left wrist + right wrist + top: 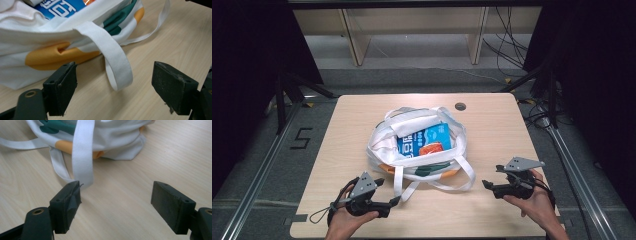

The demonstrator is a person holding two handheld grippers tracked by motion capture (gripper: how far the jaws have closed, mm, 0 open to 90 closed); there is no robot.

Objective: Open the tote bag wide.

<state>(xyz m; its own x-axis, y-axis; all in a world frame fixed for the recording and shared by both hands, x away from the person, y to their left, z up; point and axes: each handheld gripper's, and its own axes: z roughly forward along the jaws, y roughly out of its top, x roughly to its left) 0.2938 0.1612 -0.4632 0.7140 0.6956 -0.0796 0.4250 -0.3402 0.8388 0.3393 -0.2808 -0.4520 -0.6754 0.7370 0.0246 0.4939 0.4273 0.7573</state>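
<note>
White bag (384, 145), orange-green patches; blue packet (424, 141)

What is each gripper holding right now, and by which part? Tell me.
Nothing. Both the left gripper and the right gripper are open and empty, near the white tote bag and its straps.

Light wood table (492, 130); white tote bag (384, 145) lying mid-table.

Two black claws (384, 192) (491, 176) with grey three-cornered plates, screw-holed blocky jaws, thin trailing cable.
</note>
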